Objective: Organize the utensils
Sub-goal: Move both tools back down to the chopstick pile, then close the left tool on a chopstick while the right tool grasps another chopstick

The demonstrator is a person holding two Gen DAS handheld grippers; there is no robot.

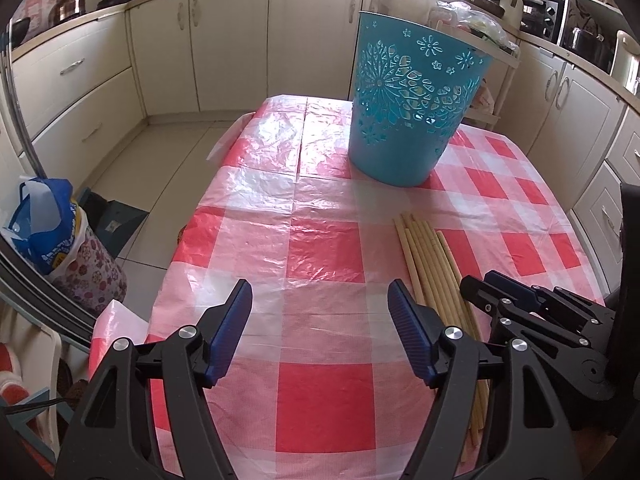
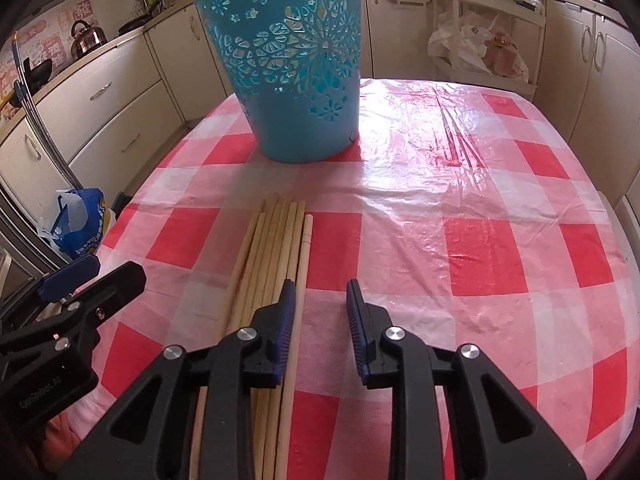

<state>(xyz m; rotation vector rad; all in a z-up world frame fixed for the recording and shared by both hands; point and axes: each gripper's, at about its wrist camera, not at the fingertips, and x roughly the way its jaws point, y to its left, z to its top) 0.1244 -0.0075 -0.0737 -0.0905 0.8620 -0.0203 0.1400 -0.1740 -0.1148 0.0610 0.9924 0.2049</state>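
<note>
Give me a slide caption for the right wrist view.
Open right tongs hover beside a bundle of wooden sticks on a red-checked tablecloth, teal cut-out basket beyond.

Left gripper [image 1: 320, 312] angled downward, jaws wide apart, empty; right gripper [image 2: 321, 304] alongside, jaws narrowly parted, empty.

A red-and-white checked plastic cloth [image 1: 320, 248] is covering the table. A steel kettle [image 1: 67, 3] is sitting on the counter along the far left wall, above cream drawer fronts [image 1: 72, 76]. A blue-and-white bag [image 1: 44, 224] is standing on the tiled floor off the table's left edge. Beyond the far right corner, white bags are hanging in a cream rack [image 2: 480, 52].
</note>
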